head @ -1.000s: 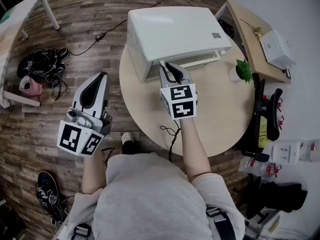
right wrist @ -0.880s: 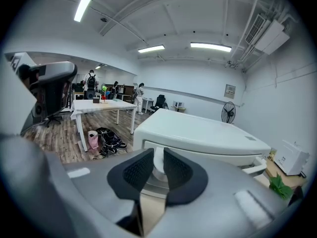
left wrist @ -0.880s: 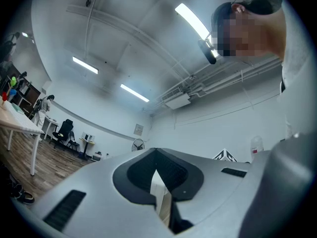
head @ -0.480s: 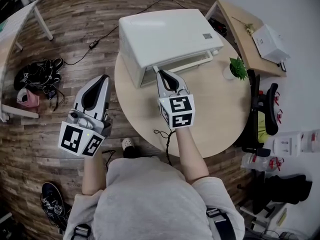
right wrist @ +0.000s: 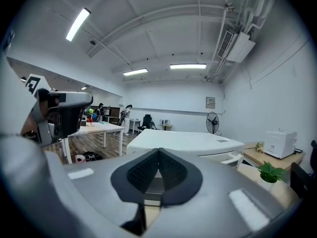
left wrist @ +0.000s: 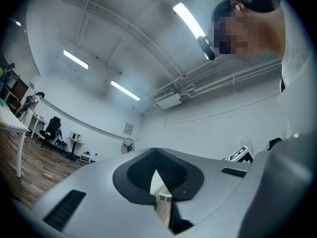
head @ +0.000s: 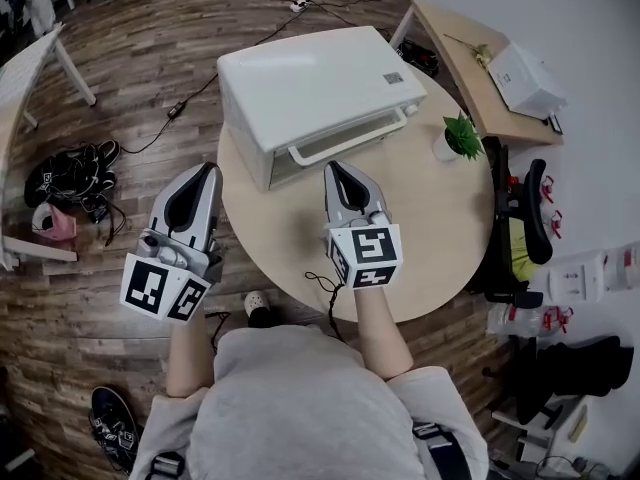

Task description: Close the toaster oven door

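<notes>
The white toaster oven (head: pixel 310 83) stands at the back of the round wooden table (head: pixel 440 228), its door up against the body and the long handle (head: pixel 345 140) across the front. My right gripper (head: pixel 333 168) hovers over the table just in front of that handle, apart from it. Its jaws have just been closing and now meet with nothing between them. In the right gripper view the oven (right wrist: pixel 183 143) lies straight beyond the joined tips of the right gripper (right wrist: pixel 158 155). My left gripper (head: pixel 207 171) hangs left of the table over the floor, shut and empty; the left gripper view looks up at the ceiling.
A small potted plant (head: pixel 458 136) stands on the table right of the oven. A black office chair (head: pixel 525 218) sits at the table's right edge, with a side table carrying a white box (head: pixel 520 68) behind it. Shoes (head: pixel 70 173) and cables lie on the wooden floor at left.
My right gripper has drawn back from the oven's front toward me and its jaws have closed. The left gripper has shifted only a little.
</notes>
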Tool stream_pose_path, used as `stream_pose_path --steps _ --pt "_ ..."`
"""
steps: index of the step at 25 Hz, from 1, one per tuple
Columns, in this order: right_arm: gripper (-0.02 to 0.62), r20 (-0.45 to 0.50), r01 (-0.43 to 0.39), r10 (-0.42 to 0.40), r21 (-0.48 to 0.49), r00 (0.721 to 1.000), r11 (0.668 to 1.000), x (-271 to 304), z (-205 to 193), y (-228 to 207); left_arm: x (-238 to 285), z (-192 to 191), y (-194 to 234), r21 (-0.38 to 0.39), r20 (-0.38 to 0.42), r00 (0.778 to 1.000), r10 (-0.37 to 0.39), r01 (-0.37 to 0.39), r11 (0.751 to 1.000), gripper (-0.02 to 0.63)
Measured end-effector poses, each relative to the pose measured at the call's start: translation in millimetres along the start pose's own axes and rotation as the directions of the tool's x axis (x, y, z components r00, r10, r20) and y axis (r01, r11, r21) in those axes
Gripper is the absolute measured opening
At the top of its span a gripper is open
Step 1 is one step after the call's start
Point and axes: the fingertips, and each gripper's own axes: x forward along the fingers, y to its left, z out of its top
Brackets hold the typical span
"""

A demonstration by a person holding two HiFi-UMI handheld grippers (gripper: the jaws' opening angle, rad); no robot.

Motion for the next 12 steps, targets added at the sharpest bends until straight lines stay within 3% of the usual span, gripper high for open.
stream_pose_path --steps 12 --pt "0.011 0.088 0.046 -0.048 0.021 0.995 0.999 -43.8 31.7 -24.6 15.5 3.4 -23.1 0.01 0.011 0.999 -0.034 0.033 0.999 0.008"
